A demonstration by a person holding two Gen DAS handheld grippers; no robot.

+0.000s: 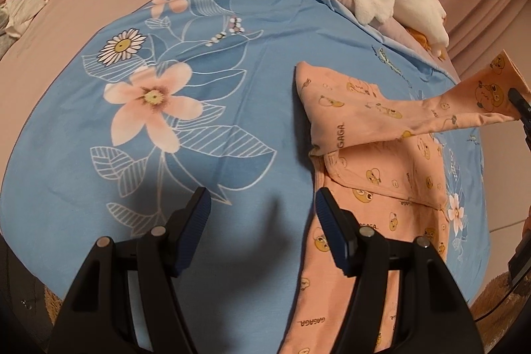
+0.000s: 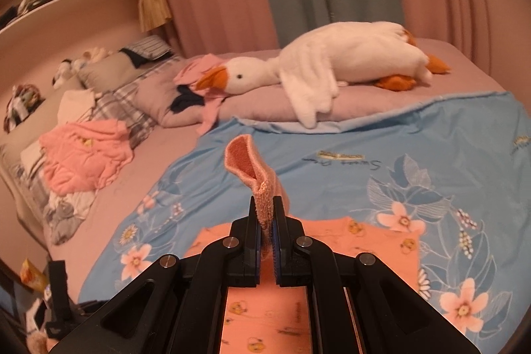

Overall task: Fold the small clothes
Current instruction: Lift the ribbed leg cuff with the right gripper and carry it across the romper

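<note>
The right tool [image 2: 267,221] pinches the peach garment's [image 1: 381,188] cuff, lifted clear; the left tool [image 1: 262,211] gapes empty beside it.

The bed [image 2: 458,55] has a mauve sheet. A blue floral cloth [image 1: 215,128] is spread over its near part, and the peach printed garment [image 1: 381,188] lies on that cloth. A white plush goose [image 2: 348,55] rests on a pillow beside the cloth's far edge. A pink quilted garment [image 2: 83,155] lies on the bare sheet, well apart.

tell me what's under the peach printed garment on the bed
The peach garment lies on a blue floral sheet, which shows all around it. Whatever is directly beneath the fabric is covered.
</note>
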